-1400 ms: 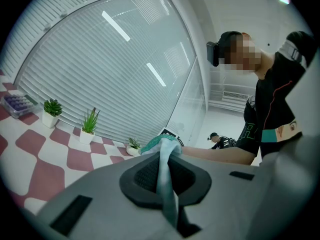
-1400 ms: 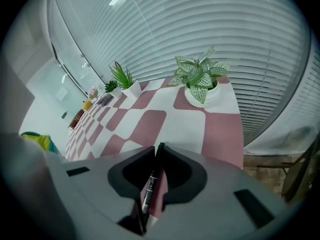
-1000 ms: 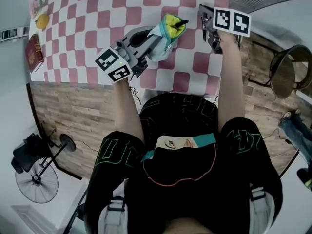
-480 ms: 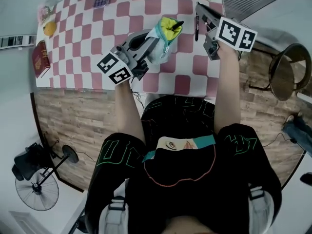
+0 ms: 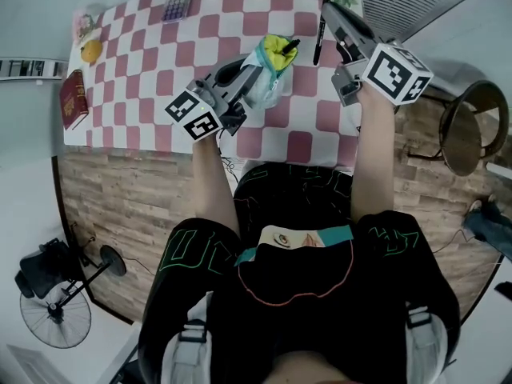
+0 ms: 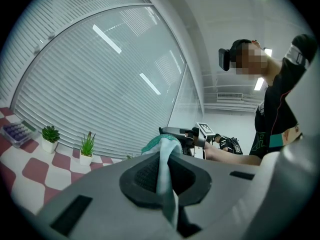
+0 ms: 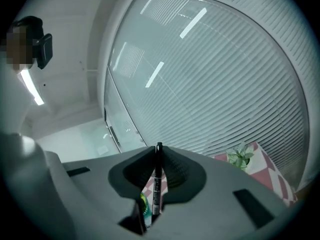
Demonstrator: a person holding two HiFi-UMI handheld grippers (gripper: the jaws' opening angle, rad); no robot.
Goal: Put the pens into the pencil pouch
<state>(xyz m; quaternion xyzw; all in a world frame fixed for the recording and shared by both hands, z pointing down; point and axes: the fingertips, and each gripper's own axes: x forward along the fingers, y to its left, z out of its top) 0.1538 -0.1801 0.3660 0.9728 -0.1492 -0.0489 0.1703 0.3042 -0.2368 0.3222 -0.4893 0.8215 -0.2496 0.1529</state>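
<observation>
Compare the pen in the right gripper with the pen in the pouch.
The held pen is clamped in the right gripper; the pouch pen stands in the pouch. The held pen shows nearly whole; the pouch pen shows one end only. Both look black.

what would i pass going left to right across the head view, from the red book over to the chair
red book → calculator → pencil pouch → lifted pen → chair
</observation>
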